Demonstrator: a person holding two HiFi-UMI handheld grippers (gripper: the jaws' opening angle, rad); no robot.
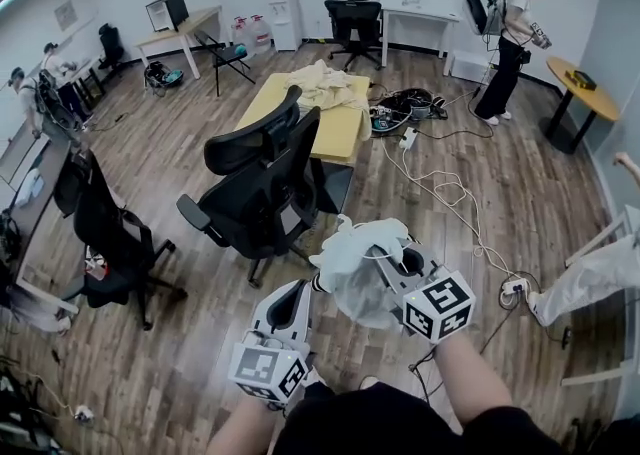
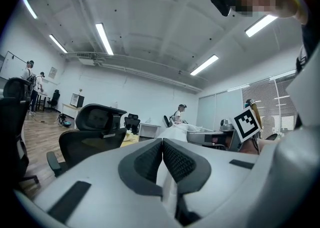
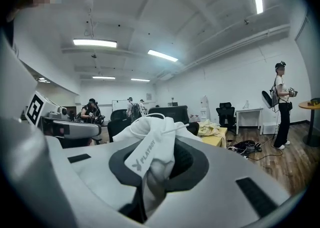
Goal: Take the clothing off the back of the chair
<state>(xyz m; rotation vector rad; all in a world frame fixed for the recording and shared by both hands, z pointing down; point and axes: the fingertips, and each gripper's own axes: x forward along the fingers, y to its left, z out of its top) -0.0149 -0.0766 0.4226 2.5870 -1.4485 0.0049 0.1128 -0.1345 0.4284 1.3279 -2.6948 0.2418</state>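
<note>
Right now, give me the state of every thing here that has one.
left gripper: shut, nothing between its jaws.
right gripper: shut on the white garment.
white garment: bunched, hanging from that gripper.
black chair: upright, its back bare.
cream cloth: heaped on the yellow table.

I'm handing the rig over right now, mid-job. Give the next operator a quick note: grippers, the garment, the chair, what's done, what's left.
Right gripper: fingers shut on the white garment, which is bunched over it, clear of the chair.
Left gripper: fingers together, nothing between them.
Black chair: ahead of both grippers, no clothing visible on its back.
Done: the garment is off the chair back.
Left: set it down. The yellow table beyond the chair already holds a clothing pile and looks a likely place.
</note>
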